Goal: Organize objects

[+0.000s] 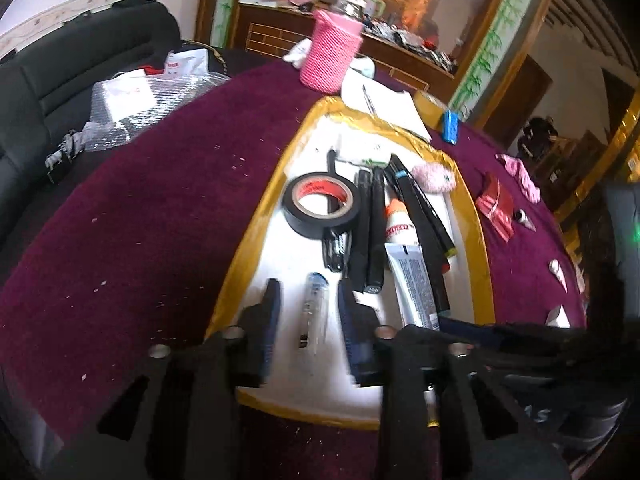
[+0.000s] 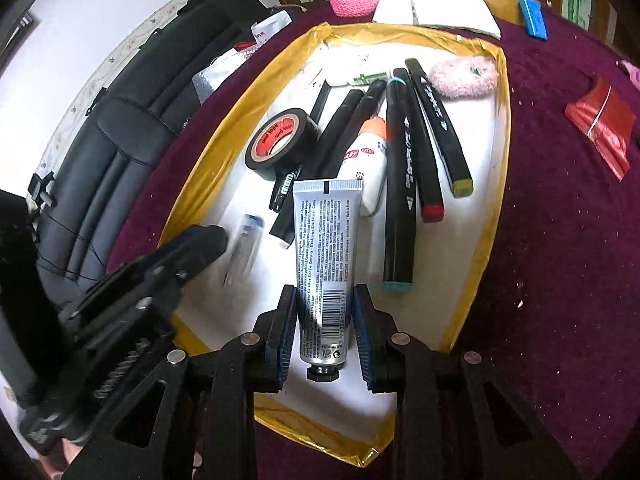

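the right tongs (image 2: 324,332) stood narrowed around the lower body of a silver cream tube (image 2: 326,264), pads beside its sides just above the black cap; whether they truly pinched it or only bracketed it could not be told. the left tongs (image 1: 306,312) were parted wide, straddling a clear pen (image 1: 314,308) that looked blurred and lay between the fingers without touching either one.

both sat over a white tray with a gold rim (image 2: 502,128) on the maroon worktop (image 1: 140,220). further up the tray lay a roll of black tape (image 1: 322,204), a glue bottle (image 2: 370,160) against the tube's crimped end, and a fan of black markers (image 2: 416,136), with a pink puff (image 2: 464,74) in the far corner. a red packet (image 2: 602,128) and a blue eraser (image 2: 532,18) remained outside on the cloth.

risks, as i judged them: the slick tube could squirt out of a light grip, and its far end could nudge the glue bottle or markers; the two tongs were close enough to knock together
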Available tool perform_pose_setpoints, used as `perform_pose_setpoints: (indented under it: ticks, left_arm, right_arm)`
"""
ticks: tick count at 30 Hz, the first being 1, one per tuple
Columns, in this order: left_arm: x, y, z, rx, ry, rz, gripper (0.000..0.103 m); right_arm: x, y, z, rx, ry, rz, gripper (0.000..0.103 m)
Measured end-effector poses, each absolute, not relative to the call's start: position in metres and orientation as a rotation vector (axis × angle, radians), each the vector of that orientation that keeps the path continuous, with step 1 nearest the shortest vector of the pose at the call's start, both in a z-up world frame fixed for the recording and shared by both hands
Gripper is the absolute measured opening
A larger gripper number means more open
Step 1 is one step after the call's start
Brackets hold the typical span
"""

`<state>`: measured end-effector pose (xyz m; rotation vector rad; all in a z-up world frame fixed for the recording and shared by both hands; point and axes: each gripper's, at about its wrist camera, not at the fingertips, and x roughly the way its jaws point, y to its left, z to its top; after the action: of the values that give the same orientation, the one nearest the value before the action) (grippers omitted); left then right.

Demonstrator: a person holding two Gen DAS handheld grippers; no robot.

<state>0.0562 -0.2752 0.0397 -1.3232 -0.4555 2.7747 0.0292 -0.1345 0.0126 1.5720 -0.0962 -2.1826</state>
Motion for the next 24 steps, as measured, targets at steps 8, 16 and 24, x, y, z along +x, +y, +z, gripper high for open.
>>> perform_pose_setpoints:
  ticks: [8, 16, 24]
  left_arm:
    - [0.072, -0.276, 0.065, -1.223, -0.383, 2.959, 0.054]
    - [0.086, -0.269, 0.082, -1.141, -0.262, 3.12, 0.063]
    - [0.097, -0.25, 0.095, -1.093, -0.166, 3.158, 0.063]
  right_arm:
    - [0.037, -0.146, 0.02, 1.501, -0.041, -2.172, 0.038]
    - [0.053, -0.155, 0.035, 1.388, 0.041, -2.215, 0.051]
    - [0.057, -0.129, 0.049, 1.341, -0.011, -2.273, 0.056]
